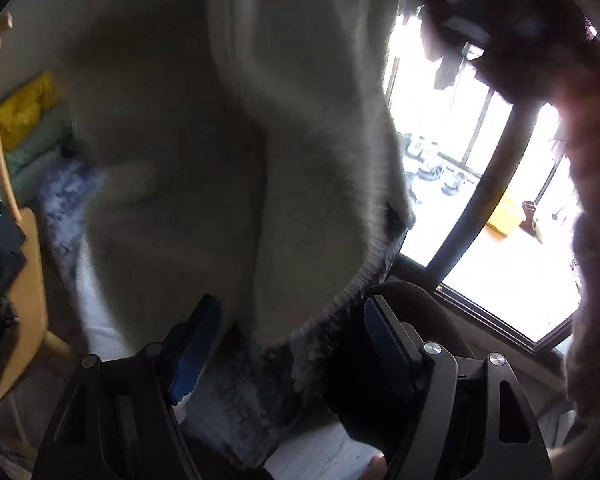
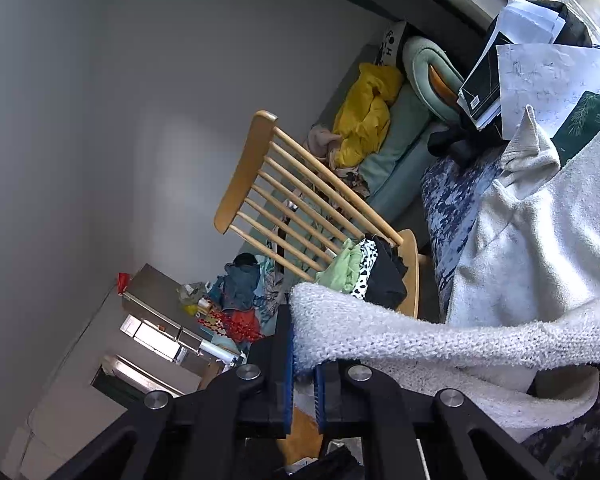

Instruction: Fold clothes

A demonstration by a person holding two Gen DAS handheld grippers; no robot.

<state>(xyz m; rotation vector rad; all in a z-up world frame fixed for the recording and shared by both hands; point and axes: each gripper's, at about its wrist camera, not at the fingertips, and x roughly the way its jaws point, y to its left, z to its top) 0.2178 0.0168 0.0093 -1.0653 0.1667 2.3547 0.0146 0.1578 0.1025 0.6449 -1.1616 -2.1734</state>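
Looking through the left wrist camera, most of it was blocked by the cream knit sweater [image 1: 188,152] hanging right in front of the lens, blurry enough that I couldn't make out sleeves or a collar. Its ribbed hem dipped down between the fingers of the left gripper [image 1: 288,344], whose jaws stood well apart, and neither pad was pressing on the fabric as far as I could tell. Top right was a dark smear against the bright window [image 1: 480,184], no idea what that was. A wooden chair [image 1: 28,264] got cut off at the left edge. Over in the right wrist view things were much sharper, though the whole room sat tilted sideways. The right gripper [image 2: 302,372] was clamped tight on a folded edge of the same sweater, blue pads nearly touching with knit pinched between them. The rest of the sweater draped off to the right over a blue patterned cover [image 2: 452,204] and ran out of frame. Behind it the chair held a small stack of folded clothes [image 2: 364,272].
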